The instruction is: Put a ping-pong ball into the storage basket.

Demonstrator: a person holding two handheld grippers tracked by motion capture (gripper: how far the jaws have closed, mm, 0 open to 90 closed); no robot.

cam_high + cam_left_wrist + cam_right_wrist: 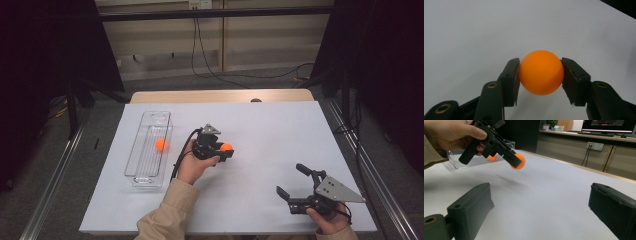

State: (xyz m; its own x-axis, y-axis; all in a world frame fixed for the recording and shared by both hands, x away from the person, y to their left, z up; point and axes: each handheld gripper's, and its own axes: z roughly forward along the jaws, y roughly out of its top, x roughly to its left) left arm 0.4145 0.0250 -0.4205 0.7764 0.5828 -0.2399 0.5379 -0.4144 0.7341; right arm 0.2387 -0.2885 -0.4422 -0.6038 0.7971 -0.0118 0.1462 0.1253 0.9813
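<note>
The left tool (540, 72) pinches an orange ball (541, 72) between its two black pads (512, 77), one pad pressed on each side of the ball at about its widest part. In the left gripper view the lower back of the ball is cut off from sight by the jaws' own bodies, and the pads' contact faces are hidden behind the ball's curve. Being round, the ball has no long axis and no heading that can be told; no marking shows on it.

In the right gripper view the left tool (517, 161) slants down from the person's left hand (451, 132), with the ball (519, 161) at its tip lifted clear of the white surface (549, 195), a soft shadow lying below it. From above, the ball (226, 147) sits near the middle of the surface (260, 130), at the right-hand end of the left tool (226, 148).

The right tool (292, 180) rests near the front right of the surface, its jaws spread wide with nothing between them; its hand (327, 220) is partly cut off by the bottom edge.

To the left stands a clear, long tray (131, 160), its long axis running away from the person. A second orange ball (160, 144) lies in it; in the right gripper view that ball (492, 157) is half hidden behind the left tool.
</note>
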